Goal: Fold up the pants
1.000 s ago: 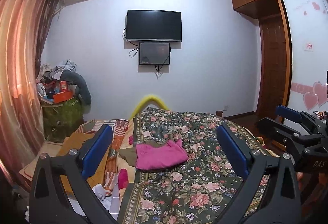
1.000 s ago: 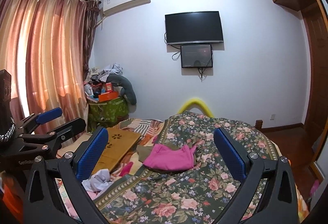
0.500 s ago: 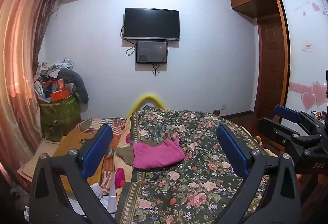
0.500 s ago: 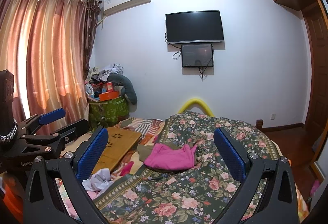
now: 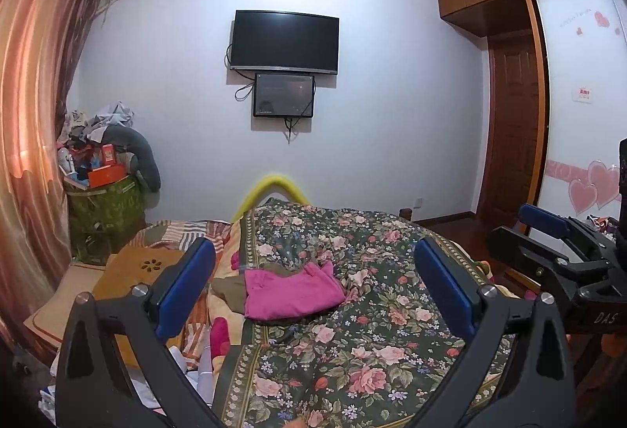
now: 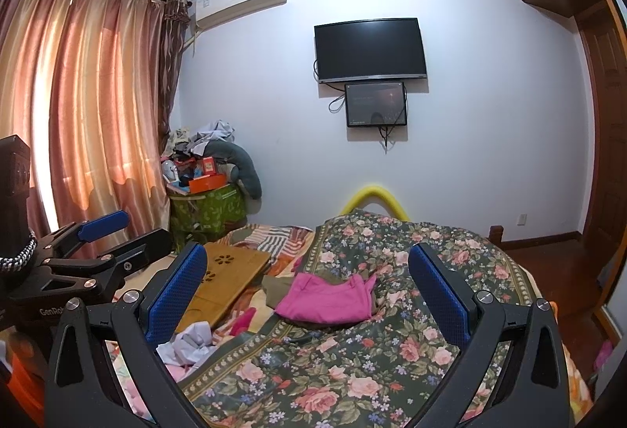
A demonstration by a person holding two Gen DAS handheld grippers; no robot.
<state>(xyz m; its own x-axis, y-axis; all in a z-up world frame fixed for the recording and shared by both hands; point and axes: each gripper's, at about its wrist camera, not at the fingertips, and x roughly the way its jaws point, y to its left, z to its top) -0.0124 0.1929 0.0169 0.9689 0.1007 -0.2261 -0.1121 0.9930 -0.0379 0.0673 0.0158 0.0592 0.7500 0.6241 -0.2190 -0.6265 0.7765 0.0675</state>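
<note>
left wrist view: pink pants (image 5: 292,293) lie as a compact folded-looking bundle on bed (image 5: 392,349); left gripper (image 5: 313,295) & right gripper (image 6: 307,297) both spread wide, empty, well short of it. looks near done.

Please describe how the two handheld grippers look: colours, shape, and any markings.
Both the left gripper and the right gripper have black angular frames with silver screws and blue textured pads on the jaws. White lettering marks their sides: "GenRob" on the left, "DAS" on the right.
</note>
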